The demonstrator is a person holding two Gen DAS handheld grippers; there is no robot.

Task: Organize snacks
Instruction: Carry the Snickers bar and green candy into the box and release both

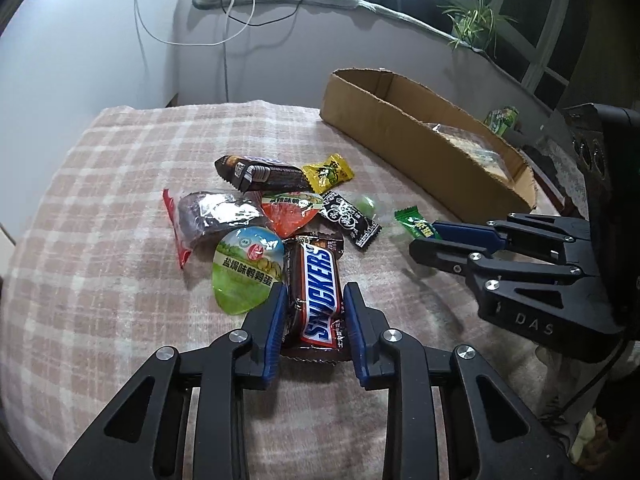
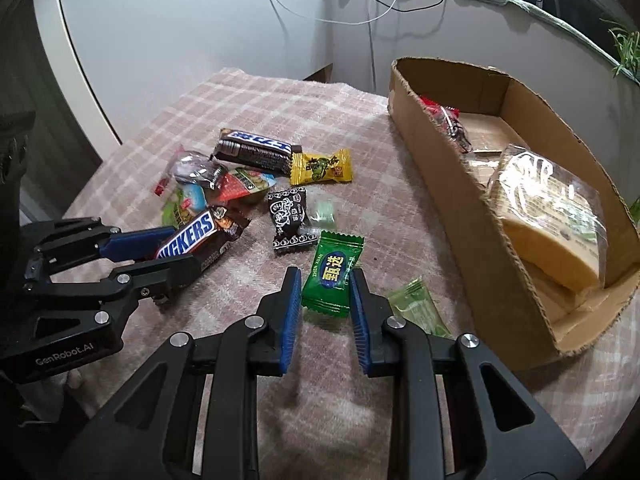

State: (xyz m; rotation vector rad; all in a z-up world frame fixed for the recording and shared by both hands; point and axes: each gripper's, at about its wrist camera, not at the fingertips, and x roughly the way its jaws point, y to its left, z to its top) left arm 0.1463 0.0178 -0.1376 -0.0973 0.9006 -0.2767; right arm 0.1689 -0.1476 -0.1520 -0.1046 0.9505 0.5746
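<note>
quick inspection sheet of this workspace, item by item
surface: checked pink blanket over the table, no spills seen
job's things: Snickers bar, green candy, yellow candy and other snacks loose on the blanket; cardboard box already holds a wrapped cake
clutter: nothing seen
grippers: left hand-held gripper has its jaws around the Snickers bar; right hand-held gripper straddles the green candy, jaws apart
cables: white cable hanging down the wall
surroundings: grey wall, window ledge with a potted plant
</note>
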